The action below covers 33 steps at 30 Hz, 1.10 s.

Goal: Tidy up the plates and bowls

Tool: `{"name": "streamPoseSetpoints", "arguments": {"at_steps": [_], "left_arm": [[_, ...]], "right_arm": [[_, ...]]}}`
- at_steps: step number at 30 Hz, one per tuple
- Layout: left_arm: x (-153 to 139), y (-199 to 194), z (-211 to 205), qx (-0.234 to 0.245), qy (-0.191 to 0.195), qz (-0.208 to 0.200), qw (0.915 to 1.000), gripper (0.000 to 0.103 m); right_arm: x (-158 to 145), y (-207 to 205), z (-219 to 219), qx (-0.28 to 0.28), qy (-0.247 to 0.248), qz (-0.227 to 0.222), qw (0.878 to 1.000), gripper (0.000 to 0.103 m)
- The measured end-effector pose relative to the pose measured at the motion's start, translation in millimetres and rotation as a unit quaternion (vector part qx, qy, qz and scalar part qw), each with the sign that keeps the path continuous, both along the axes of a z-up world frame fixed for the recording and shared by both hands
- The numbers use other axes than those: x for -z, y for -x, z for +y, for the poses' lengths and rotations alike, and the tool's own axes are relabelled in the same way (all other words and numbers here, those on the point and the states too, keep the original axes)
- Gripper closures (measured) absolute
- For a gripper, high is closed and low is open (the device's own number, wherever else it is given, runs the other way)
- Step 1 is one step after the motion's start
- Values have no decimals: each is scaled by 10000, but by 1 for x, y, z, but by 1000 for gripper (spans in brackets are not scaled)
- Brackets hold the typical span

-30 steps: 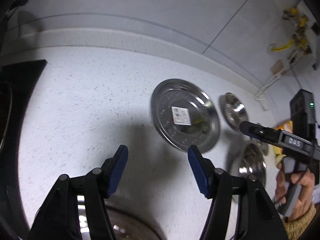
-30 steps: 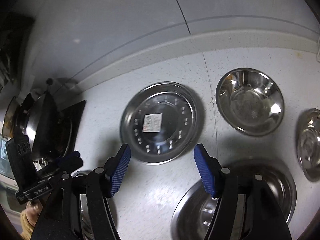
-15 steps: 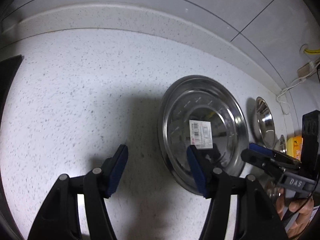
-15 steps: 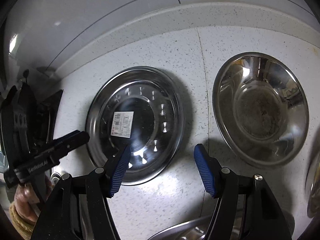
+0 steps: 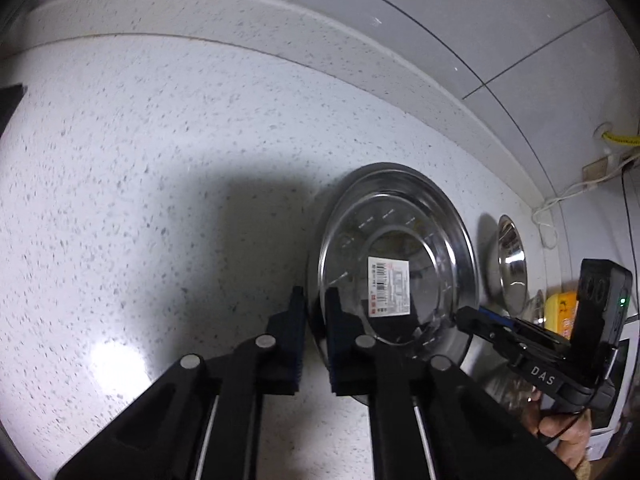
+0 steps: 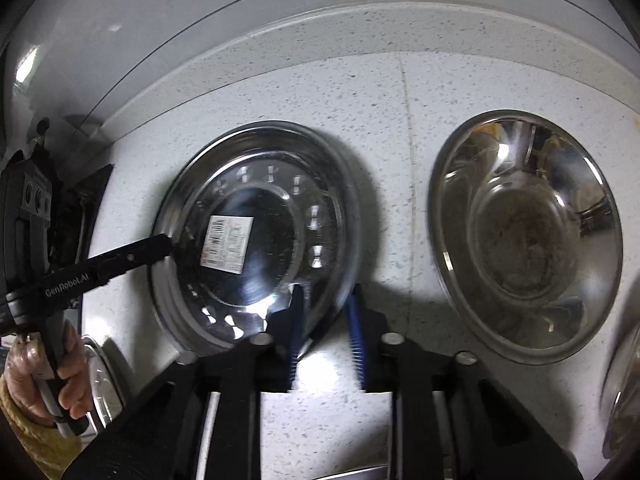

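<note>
A steel plate [image 5: 420,240] with a white barcode sticker lies on the speckled white counter; it also shows in the right wrist view [image 6: 256,236]. My left gripper [image 5: 315,300] is shut on its left rim. My right gripper [image 6: 326,304] is shut on its near right rim. Each gripper shows in the other's view, the right gripper [image 5: 472,316] at the plate's right edge, the left gripper [image 6: 160,244] at its left edge. A steel bowl [image 6: 524,232] sits just right of the plate.
The wall upstand [image 6: 360,32] runs behind the dishes. Another steel dish [image 6: 624,380] shows at the right edge and one [image 6: 102,380] at the lower left behind the hand. A black stove edge [image 6: 80,200] lies left. White cables [image 5: 568,196] hang at the wall.
Both grippers moved down and forward to the sticker plate and closed on its opposite rims; earlier both were open above the counter.
</note>
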<state>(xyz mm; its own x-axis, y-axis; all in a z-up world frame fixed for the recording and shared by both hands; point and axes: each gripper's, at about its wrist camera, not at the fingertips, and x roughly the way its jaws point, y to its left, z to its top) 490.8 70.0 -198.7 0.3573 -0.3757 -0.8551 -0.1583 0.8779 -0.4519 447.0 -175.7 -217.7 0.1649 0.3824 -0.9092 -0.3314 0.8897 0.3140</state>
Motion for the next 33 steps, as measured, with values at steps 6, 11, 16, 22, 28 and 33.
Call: {"name": "streamPoseSetpoints", "arguments": {"at_steps": [6, 11, 16, 22, 28, 33], "left_arm": [[-10, 17, 4, -72, -143, -92, 9998, 95], [-29, 35, 11, -156, -197, -271, 9993, 95], [-57, 63, 21, -234, -142, -526, 9982, 95], [-98, 115, 42, -238, -16, -861, 9960, 95], [-140, 186, 73, -244, -50, -1172, 9928, 95], [-151, 248, 108, -316, -48, -1219, 9920, 95]], "right_arm": [[-6, 5, -3, -70, -81, -125, 9999, 89], [-18, 14, -3, -142, -96, -291, 9994, 90], [-37, 28, -2, -187, -123, -523, 9984, 90], [-71, 65, 13, -266, -135, -866, 9958, 90], [-107, 122, 31, -357, -256, -1168, 9922, 90], [-123, 178, 61, -540, -447, -1239, 9898, 90]]}}
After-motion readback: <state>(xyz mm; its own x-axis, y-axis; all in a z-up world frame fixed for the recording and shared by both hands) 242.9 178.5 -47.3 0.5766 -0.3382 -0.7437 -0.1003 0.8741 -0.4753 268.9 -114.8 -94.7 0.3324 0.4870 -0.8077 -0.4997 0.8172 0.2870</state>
